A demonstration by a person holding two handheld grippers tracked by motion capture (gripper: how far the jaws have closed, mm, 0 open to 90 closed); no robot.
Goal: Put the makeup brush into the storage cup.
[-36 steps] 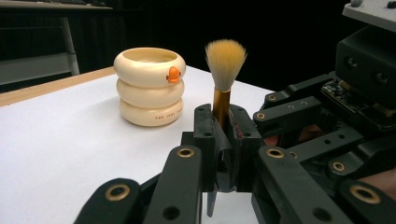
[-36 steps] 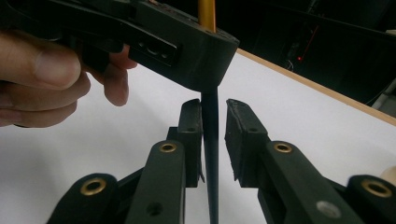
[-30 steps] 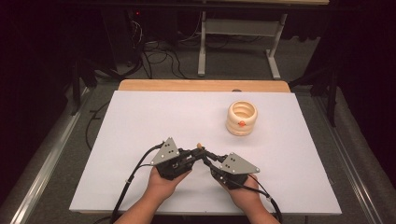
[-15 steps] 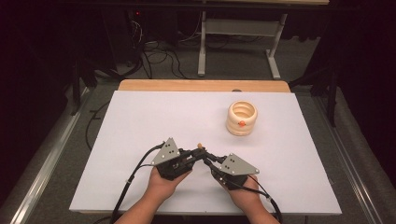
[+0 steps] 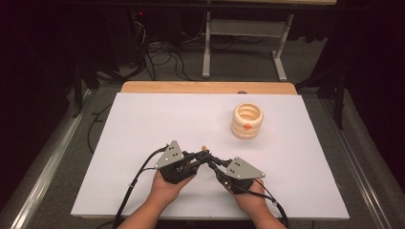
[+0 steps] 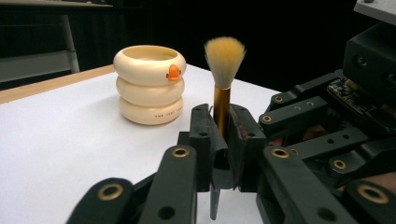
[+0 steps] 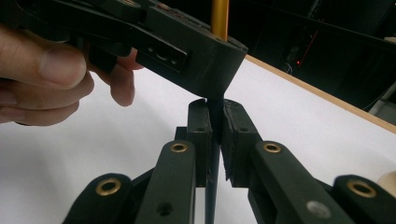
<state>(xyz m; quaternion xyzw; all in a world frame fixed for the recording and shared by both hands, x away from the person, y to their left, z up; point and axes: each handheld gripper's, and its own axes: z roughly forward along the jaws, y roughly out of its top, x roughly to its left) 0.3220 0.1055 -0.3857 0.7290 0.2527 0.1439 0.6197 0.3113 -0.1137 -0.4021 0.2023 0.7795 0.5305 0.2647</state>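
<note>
A small brush (image 6: 224, 56) with tan bristles, a gold ferrule and a dark handle stands upright between both grippers near the table's front middle (image 5: 204, 149). My left gripper (image 6: 223, 140) is shut on the brush at the ferrule; its jaws have just been opening slightly, with the brush still between the pads. Below it, my right gripper (image 7: 215, 126) is shut on the dark handle (image 7: 212, 182). In the high view the left gripper (image 5: 201, 155) and right gripper (image 5: 211, 161) meet tip to tip. A cream ringed cup (image 5: 247, 120) with an orange spot stands apart, back right.
The white table top (image 5: 143, 124) has a wooden strip (image 5: 205, 87) along its far edge. The cup (image 6: 149, 84) stands upright beyond the brush. A metal desk frame and cables lie on the floor behind the table.
</note>
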